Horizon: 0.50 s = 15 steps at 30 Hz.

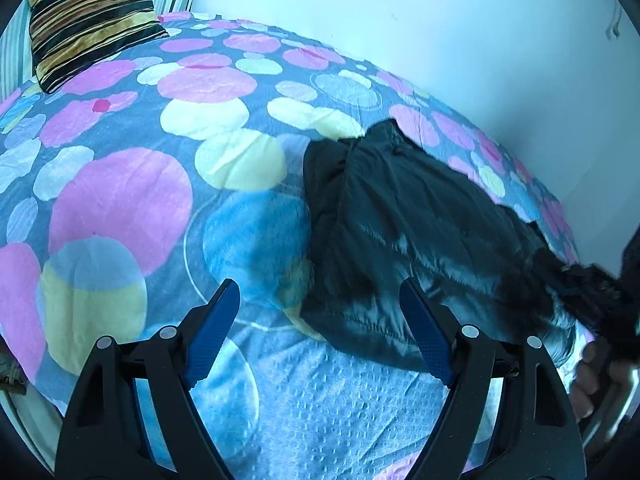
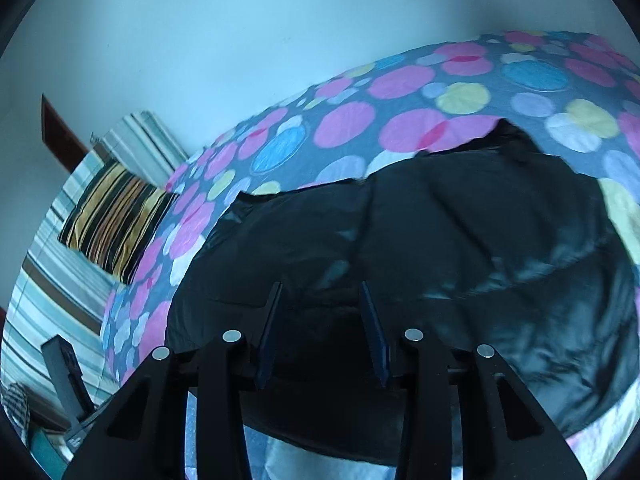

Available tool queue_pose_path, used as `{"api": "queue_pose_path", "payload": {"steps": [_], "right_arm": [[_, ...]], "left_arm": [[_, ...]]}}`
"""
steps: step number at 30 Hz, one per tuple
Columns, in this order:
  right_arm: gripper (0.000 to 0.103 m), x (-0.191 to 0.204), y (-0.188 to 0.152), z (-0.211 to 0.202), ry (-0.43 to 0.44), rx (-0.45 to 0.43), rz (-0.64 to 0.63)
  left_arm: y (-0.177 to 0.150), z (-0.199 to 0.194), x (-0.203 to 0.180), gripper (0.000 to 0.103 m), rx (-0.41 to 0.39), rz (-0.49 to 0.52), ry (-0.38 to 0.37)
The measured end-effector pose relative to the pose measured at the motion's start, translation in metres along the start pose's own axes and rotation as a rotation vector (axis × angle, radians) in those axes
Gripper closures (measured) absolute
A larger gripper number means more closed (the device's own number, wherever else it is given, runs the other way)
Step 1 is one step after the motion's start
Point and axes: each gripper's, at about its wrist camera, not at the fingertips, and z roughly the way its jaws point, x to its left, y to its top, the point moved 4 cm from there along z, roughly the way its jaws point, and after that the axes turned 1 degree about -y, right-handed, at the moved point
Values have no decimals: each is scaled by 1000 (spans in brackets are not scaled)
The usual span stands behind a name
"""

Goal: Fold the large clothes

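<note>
A large black shiny padded jacket [image 1: 404,216] lies spread on the bed; its furry trim [image 1: 560,284] is at the right edge. My left gripper [image 1: 320,296] is open above the bedspread, its right finger over the jacket's near-left corner, nothing between the fingers. In the right wrist view the jacket [image 2: 440,240] fills the middle. My right gripper [image 2: 320,292] is open just above the dark fabric, holding nothing.
The bed has a grey cover with pink, yellow and blue circles [image 1: 132,184]. A striped yellow-black cushion [image 1: 92,16] lies at the head end, also in the right wrist view [image 2: 112,224]. A pale wall [image 1: 440,20] runs along the far side. A hand [image 1: 592,376] shows at the right edge.
</note>
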Motion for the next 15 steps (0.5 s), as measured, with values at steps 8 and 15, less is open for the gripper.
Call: {"api": "queue_pose_path", "payload": {"steps": [8,15], "right_arm": [[66,-8,-17,50,-89,142,-49],[66,-8,-20,57,-103,174,-72]], "left_arm": [[30,35,0,19,82,43,-79],[51,80,-5,15,225,54,-233]]}}
